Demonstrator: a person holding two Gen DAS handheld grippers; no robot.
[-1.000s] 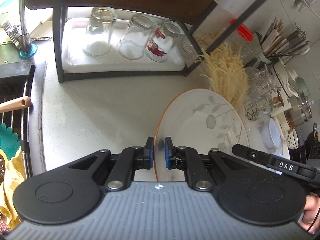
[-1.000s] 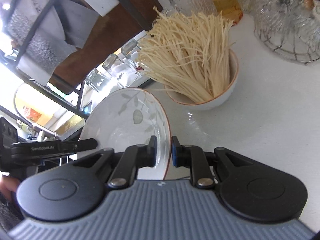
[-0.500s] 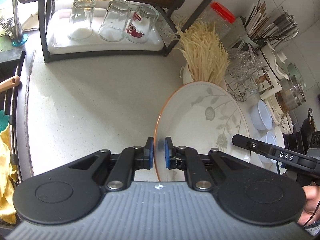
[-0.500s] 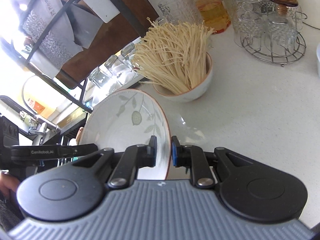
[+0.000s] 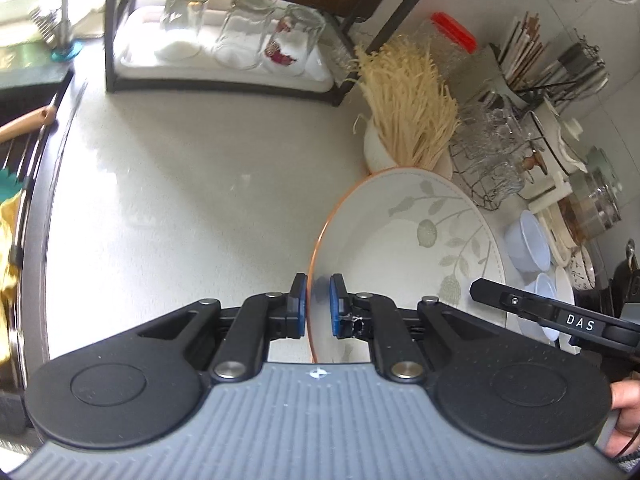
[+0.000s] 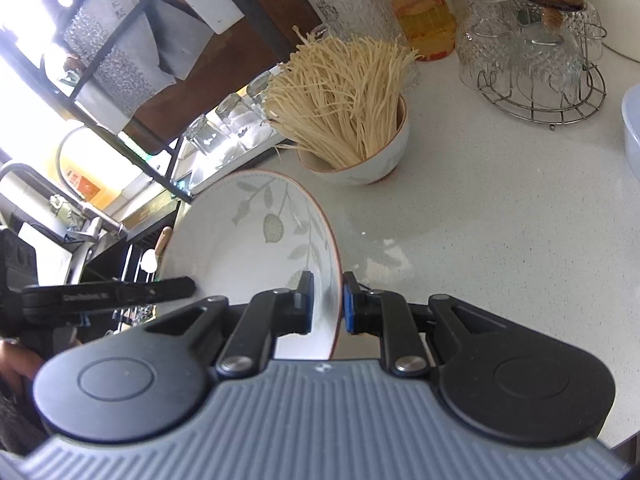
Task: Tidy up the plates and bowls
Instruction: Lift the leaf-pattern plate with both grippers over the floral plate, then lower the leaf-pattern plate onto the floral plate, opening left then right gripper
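Plate [image 5: 404, 240] clamped between both grippers' jaws.

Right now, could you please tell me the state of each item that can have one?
Plate: off the counter, gripped at opposite rim edges.
Left hand-held gripper: shut on plate.
Right hand-held gripper: shut on plate.
Noodle bowl: upright, full of dry noodles.
Glasses on tray: upside down.

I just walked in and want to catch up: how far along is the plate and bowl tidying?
Done: nothing clearly sorted yet. In hand: the leaf-patterned plate, gripped on opposite rims by the left gripper and right gripper, above the counter. Left: setting it down, plus the noodle bowl and small white bowls.
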